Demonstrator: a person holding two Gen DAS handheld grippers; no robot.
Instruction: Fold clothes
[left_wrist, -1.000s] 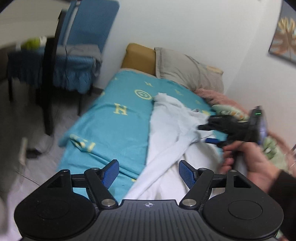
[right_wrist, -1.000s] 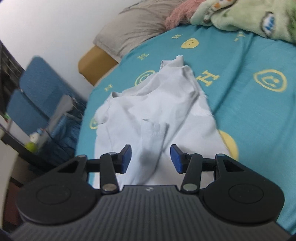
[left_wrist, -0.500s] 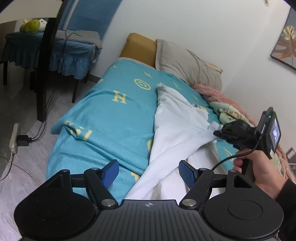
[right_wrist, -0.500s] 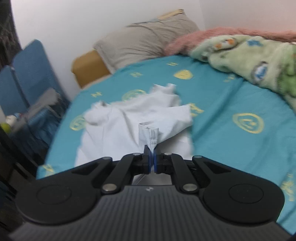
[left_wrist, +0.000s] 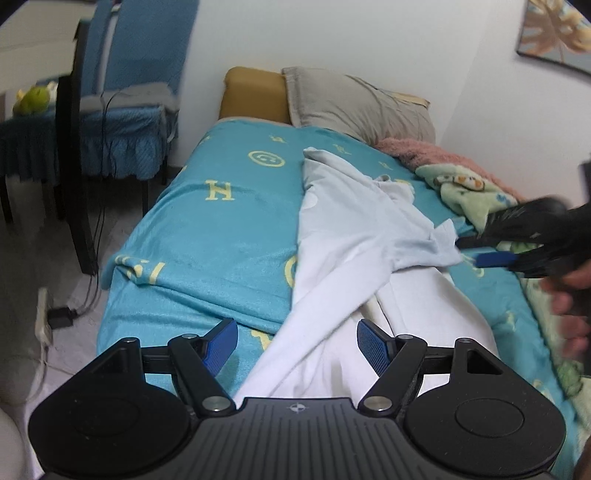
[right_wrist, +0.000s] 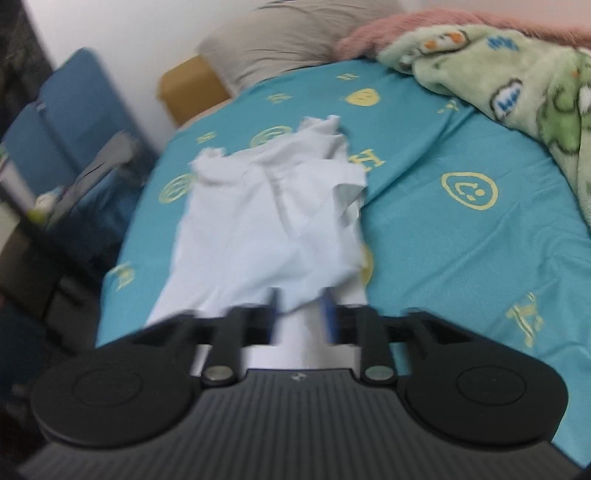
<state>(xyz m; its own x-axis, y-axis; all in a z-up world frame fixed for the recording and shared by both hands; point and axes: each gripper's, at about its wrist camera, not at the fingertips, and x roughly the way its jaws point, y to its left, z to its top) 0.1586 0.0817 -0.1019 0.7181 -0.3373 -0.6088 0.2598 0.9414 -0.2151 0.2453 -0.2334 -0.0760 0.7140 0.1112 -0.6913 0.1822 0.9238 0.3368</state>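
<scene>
A white garment (left_wrist: 354, 236) lies rumpled along the blue bedsheet (left_wrist: 221, 236). My left gripper (left_wrist: 297, 341) is open and empty, held above the garment's near end at the foot of the bed. My right gripper (right_wrist: 301, 314) is open, its jaws parted around the tip of a sleeve without pinching it; the garment (right_wrist: 266, 221) spreads beyond it. In the left wrist view the right gripper (left_wrist: 476, 251) sits at the sleeve's end on the right, blurred.
A grey pillow (left_wrist: 354, 103) and tan headboard (left_wrist: 255, 92) are at the far end. A green and pink blanket (right_wrist: 517, 85) lies along the wall side. Blue chairs (left_wrist: 129, 92) and a dark table leg (left_wrist: 74, 177) stand left of the bed.
My right gripper was shut on the sleeve half a second ago; it has opened and let the sleeve go after pulling it out to the right. My left gripper stayed open.
</scene>
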